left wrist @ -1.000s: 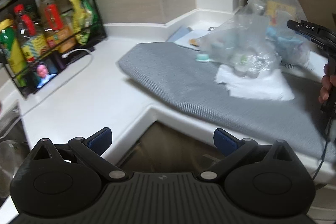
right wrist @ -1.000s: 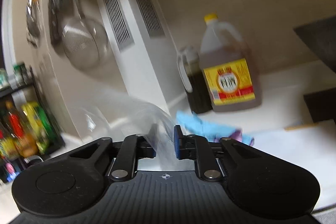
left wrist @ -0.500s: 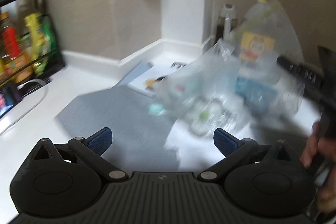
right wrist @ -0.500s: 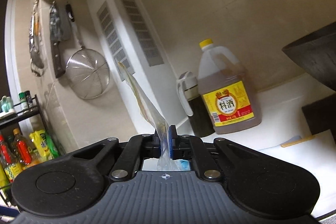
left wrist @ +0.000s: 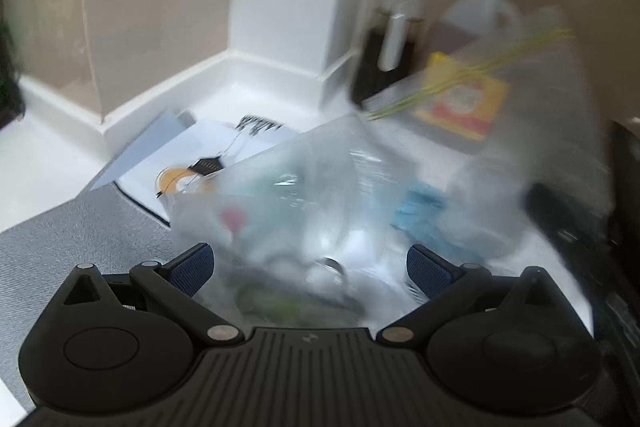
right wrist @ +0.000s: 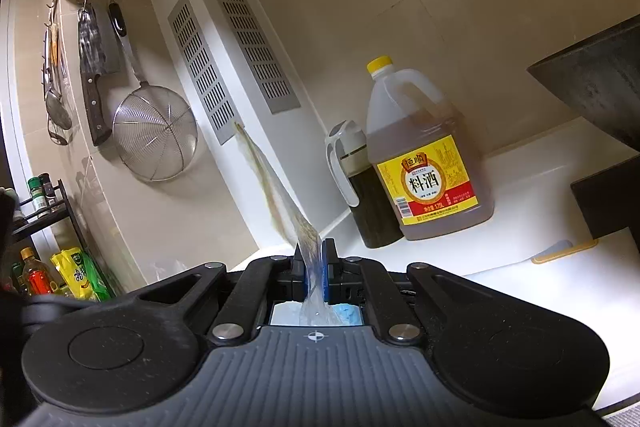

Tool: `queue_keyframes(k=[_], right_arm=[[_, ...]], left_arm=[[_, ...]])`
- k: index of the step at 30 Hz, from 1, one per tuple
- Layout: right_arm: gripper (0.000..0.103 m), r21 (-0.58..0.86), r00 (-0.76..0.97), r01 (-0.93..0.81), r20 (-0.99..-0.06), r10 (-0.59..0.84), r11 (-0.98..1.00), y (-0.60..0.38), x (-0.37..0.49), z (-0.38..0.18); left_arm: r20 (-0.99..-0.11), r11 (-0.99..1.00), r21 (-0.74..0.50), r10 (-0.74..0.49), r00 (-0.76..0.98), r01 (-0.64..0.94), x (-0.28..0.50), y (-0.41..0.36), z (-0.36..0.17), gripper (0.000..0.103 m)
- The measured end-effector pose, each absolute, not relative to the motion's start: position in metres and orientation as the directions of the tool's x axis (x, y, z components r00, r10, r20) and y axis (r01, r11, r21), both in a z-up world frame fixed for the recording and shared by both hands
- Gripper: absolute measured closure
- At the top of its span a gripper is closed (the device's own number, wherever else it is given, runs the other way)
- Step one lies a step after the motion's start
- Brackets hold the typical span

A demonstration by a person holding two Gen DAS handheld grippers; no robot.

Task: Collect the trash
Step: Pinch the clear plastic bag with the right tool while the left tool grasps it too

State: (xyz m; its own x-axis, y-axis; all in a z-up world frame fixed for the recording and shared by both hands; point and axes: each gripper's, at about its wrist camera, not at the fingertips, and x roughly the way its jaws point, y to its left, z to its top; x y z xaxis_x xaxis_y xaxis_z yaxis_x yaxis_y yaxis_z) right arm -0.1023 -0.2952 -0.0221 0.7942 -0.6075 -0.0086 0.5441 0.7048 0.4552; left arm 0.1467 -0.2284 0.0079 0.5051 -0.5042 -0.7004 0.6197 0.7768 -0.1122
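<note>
Clearly the right gripper (right wrist: 315, 259) is pressed together on the rim of the clear, crinkled plastic bag (left wrist: 304, 195), its blue pads pinching a thin strip of film that rises out of the jaws in the right wrist view and hangs below them. The left gripper (left wrist: 310, 265) is spread wide with nothing between its blue pads (left wrist: 192, 265); in its own blurred view the bag fills the space just ahead of it, resting partly on the grey woven mat (left wrist: 80, 227) and partly on the white kitchen counter (left wrist: 40, 163). Inside the bag there seem to be pale scraps, something green and a round shiny piece, too smeared to name. Behind it stand the large amber jug with a yellow cap and yellow label (right wrist: 424, 163) and the dark bottle with a white handle (right wrist: 360, 195), with flat printed papers (left wrist: 200, 151) lying at the corner of the counter and a blue crumpled cloth (left wrist: 420, 215) next to the bag. The main risk, as I judge it, is the thin pinch: the film is slick and only one edge is held, so a tug from the weight inside could slide it free and spill the rubbish. A left gripper coming in fast could also bunch the mouth closed rather than opening it, or shove the bag against the two bottles behind.
</note>
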Motion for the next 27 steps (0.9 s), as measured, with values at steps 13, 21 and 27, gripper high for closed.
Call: queue_keyframes(k=[13, 21, 27], right_arm=[[0.097, 0.44, 0.801, 0.542, -0.015, -0.598, 0.716, -0.294, -0.099, -0.023], [0.097, 0.441, 0.802, 0.539, -0.006, -0.598, 0.718, -0.293, -0.099, -0.022], [0.097, 0.451, 0.81, 0.513, 0.028, -0.586, 0.73, -0.291, -0.104, -0.022]], left_arm=[[-0.746, 0.868, -0.218, -0.443, 0.498, 0.445, 0.194, -0.186, -0.001, 0.081], [-0.657, 0.844, -0.248, -0.508, 0.558, 0.475, 0.154, -0.127, 0.036, 0.093], [-0.601, 0.823, -0.186, -0.528, 0.6, 0.537, 0.089, -0.066, 0.051, 0.093]])
